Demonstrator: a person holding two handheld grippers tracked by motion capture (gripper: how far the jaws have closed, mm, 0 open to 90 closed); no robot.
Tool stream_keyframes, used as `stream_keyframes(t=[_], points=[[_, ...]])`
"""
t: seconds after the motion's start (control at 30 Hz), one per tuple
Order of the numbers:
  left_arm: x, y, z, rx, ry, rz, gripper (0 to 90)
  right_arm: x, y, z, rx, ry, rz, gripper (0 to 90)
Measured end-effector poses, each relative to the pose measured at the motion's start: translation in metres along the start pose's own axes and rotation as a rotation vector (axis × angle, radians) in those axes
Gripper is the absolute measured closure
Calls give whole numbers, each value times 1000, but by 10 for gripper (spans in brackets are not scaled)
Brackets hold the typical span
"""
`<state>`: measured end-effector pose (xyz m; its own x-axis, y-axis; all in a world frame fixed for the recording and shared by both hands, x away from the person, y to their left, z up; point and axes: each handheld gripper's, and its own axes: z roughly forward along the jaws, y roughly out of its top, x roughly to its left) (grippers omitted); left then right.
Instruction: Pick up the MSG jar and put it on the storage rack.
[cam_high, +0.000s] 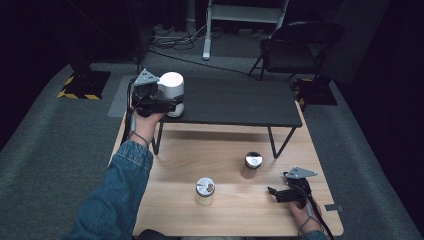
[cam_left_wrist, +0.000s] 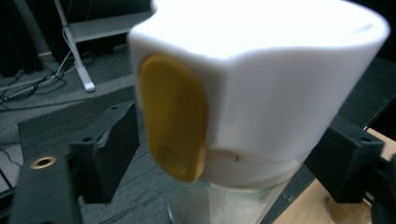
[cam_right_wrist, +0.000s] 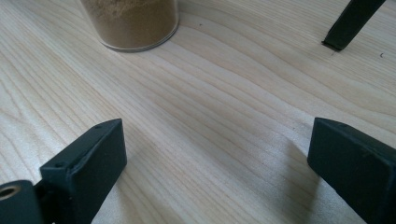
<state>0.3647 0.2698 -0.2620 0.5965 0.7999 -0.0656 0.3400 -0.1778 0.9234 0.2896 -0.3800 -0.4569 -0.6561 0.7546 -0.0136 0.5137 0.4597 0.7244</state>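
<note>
Left gripper (cam_high: 169, 104) sits at the left end of the black shelf (cam_high: 240, 102), held by a hand in a denim sleeve (cam_high: 117, 192). Jaws are spread wide, one on each side of the white-lidded jar (cam_high: 171, 93). In the left gripper view both jaws stand slightly clear of the jar (cam_left_wrist: 252, 88), gaps visible on either side, so it brackets the jar without clamping it. Jar stands upright on the shelf's left end, near the front edge. White cap has a yellow flip tab (cam_left_wrist: 173, 116) on the side facing the camera; clear body below the cap, contents can't be made out.

On the wooden desk (cam_high: 165, 210) below the shelf, two more jars. Clear jar with a silver lid (cam_high: 205, 191) stands near the front edge, about mid-width. Darker jar with a shiny lid (cam_high: 252, 165) is right of it and farther back, close to the shelf's right front leg (cam_high: 280, 145). The two jars are apart.

Right gripper (cam_high: 274, 192) is low at the desk's front right corner, in the person's hand. Jaws wide open, nothing between them, just bare wood (cam_right_wrist: 224, 116). Right gripper view shows the base of a jar of brown powder (cam_right_wrist: 130, 23) ahead to the left, well clear of the jaws, and a shelf leg foot (cam_right_wrist: 348, 23) at upper right.

Behind the desk: a folding chair (cam_high: 300, 45) and floor cables (cam_high: 175, 40).
</note>
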Motion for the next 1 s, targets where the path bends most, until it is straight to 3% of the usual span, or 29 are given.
stream_keyframes(t=[0.07, 0.4, 0.53, 1.0], points=[[0, -7, -6, -31, -7, 4, 136, 0, 0, 0, 0, 0, 0, 44], [-1, -25, -36, -60, 13, 8, 113, 0, 1, 0, 1, -1, 1, 43], [-4, -35, -48, -76, 40, 33, 90, 0, 1, 0, 1, -1, 1, 43], [-7, -67, -74, -67, 7, 58, 82, 0, 0, 0, 1, 0, -1, 43]])
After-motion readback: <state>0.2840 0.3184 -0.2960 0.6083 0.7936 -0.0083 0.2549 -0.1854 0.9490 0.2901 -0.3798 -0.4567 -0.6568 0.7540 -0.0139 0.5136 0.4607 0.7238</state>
